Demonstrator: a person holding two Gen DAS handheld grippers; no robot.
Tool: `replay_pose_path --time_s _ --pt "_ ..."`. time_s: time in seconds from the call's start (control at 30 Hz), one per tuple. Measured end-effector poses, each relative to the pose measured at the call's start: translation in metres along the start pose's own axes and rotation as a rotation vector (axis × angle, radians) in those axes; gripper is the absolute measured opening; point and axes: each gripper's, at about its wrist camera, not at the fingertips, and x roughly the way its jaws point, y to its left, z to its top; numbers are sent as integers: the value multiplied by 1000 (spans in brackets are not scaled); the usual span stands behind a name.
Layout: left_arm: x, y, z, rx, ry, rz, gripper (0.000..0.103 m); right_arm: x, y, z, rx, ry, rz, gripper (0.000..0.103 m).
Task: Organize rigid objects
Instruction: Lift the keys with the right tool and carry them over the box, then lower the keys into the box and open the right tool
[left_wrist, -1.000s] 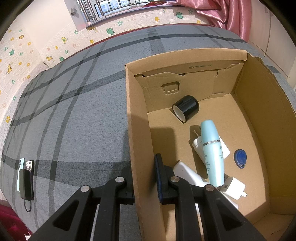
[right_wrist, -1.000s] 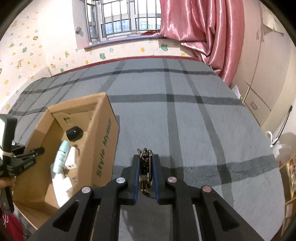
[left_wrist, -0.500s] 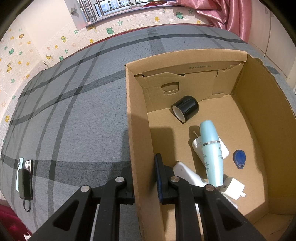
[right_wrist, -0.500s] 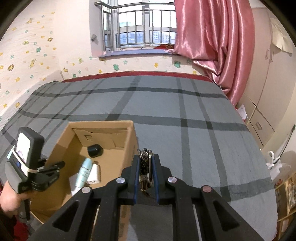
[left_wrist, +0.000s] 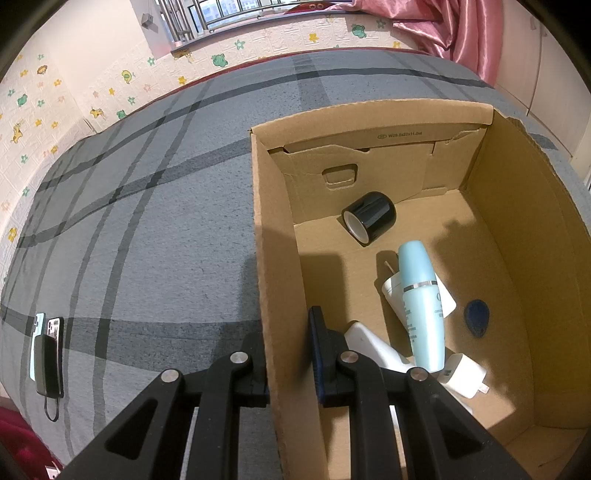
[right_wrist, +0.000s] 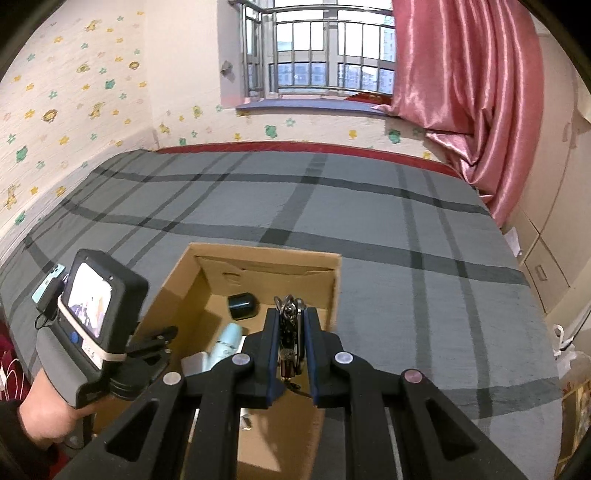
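An open cardboard box (left_wrist: 280, 258) stands on the grey plaid bed. My left gripper (left_wrist: 288, 354) is shut on the box's left wall, one finger outside and one inside. Inside lie a black cylinder (left_wrist: 369, 218), a light blue bottle (left_wrist: 421, 306), a white tube (left_wrist: 391, 291), a white charger (left_wrist: 461, 373), another white item (left_wrist: 369, 347) and a blue tag (left_wrist: 476, 317). My right gripper (right_wrist: 291, 332) is shut on a bunch of keys (right_wrist: 290, 343) and holds it above the box (right_wrist: 258, 266). The black cylinder (right_wrist: 242, 304) and blue bottle (right_wrist: 227, 345) show below it.
Two phones and a black power bank (left_wrist: 46, 347) lie at the bed's left edge. The left hand-held gripper unit with its screen (right_wrist: 96, 306) is at the box's left side. A pink curtain (right_wrist: 461, 92), a window and cupboards border the bed.
My right gripper with the keys has moved left from over the bed to above the box. The left gripper and the box have stayed put.
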Motion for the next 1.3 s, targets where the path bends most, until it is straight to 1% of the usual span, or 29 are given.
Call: replay_pose_path --time_s 0.27,0.53,0.7,0.8,1.0,1.13,1.3 --pt "0 1 -1 -3 0 -5 17 24 29 -6 -31 53 36 13" --pt "1 2 0 -4 0 -9 17 55 49 -14 -47 128 46 13" --pt "1 2 0 -5 0 -12 17 77 52 -20 -31 187 49 13" --pt "1 2 0 -5 0 -11 17 91 49 -24 2 232 61 13" --pt "1 1 -1 -3 0 -9 17 113 45 -32 24 314 42 13" --pt "2 2 0 -5 2 -13 17 116 45 -31 26 330 34 13" --pt "2 2 0 -4 1 -9 17 117 48 -31 17 325 32 13"
